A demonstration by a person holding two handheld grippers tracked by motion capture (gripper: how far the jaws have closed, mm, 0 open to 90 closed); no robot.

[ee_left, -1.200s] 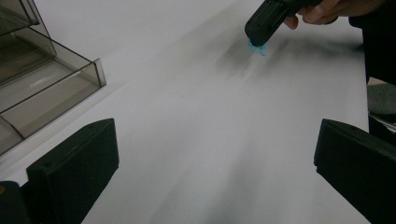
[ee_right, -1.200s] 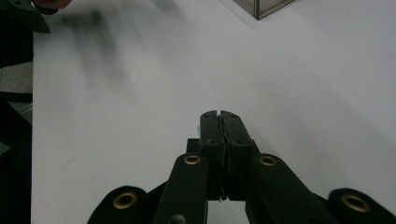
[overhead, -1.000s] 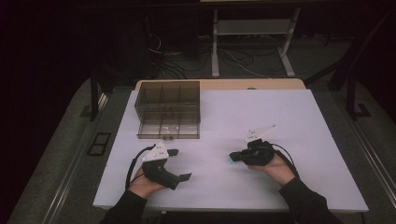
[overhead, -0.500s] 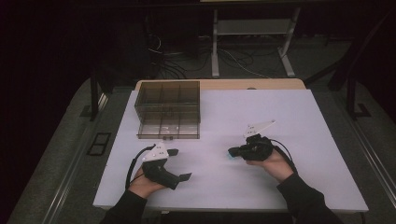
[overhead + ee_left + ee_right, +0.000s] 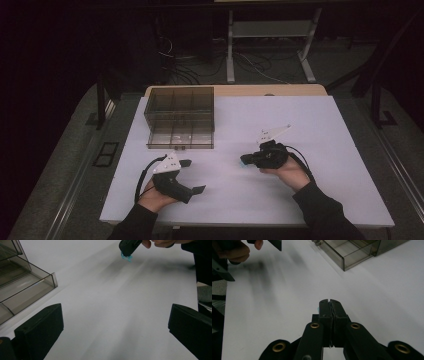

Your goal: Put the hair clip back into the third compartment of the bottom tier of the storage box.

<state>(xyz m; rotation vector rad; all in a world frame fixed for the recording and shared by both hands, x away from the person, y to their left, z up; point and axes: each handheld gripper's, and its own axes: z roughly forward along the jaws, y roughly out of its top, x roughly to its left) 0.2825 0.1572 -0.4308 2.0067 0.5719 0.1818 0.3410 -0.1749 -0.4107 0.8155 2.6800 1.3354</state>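
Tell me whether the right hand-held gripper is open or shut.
Shut. In its own view the right hand-held gripper has its two black jaws pressed together, with a sliver of something teal pinched at the tip.

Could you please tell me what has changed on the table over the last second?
The right claw, shut on a small teal piece, drifted slightly toward the table's far edge. The left claw stayed open in place, and the clear compartment box did not move.
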